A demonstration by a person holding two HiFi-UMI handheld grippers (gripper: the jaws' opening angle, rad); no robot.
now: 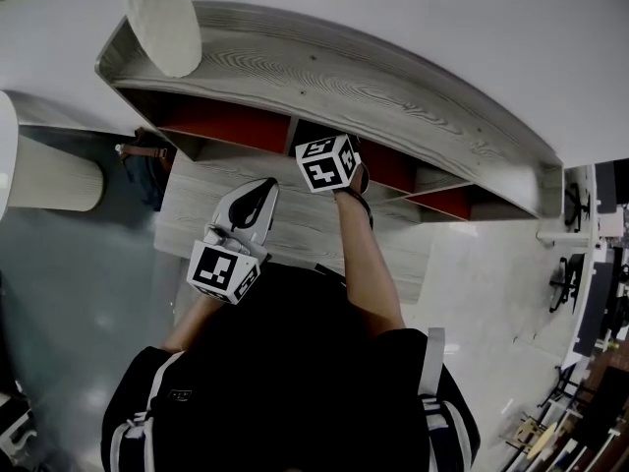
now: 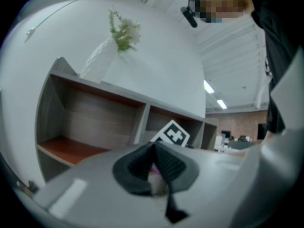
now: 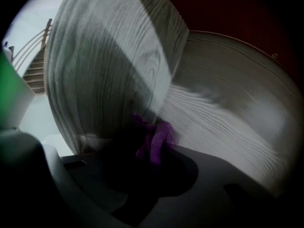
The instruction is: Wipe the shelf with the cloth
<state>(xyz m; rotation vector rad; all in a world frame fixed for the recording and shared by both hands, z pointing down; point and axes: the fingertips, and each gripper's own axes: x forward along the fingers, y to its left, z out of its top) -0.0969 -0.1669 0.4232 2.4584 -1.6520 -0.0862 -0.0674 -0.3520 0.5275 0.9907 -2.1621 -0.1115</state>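
Observation:
The grey wood-grain shelf [image 1: 324, 72] has open compartments with red boards inside. My right gripper [image 3: 152, 148] reaches into the middle compartment; in the head view only its marker cube [image 1: 327, 162] and the person's forearm show. It is shut on a purple cloth [image 3: 154, 137], which bunches at the jaw tips against the compartment's wood-grain panel [image 3: 104, 70]. My left gripper [image 1: 261, 191] hangs in front of the shelf, lower left of the right one, its black pads [image 2: 166, 165] closed together with nothing held. From the left gripper view the shelf [image 2: 95, 118] and the cube [image 2: 172, 133] are visible.
A white vase [image 1: 165, 23] with green stems stands on the shelf's top at the left end. A pale rounded seat [image 1: 49, 170] and a dark bag [image 1: 147, 160] sit on the floor to the left. Office furniture [image 1: 575, 273] lies far right.

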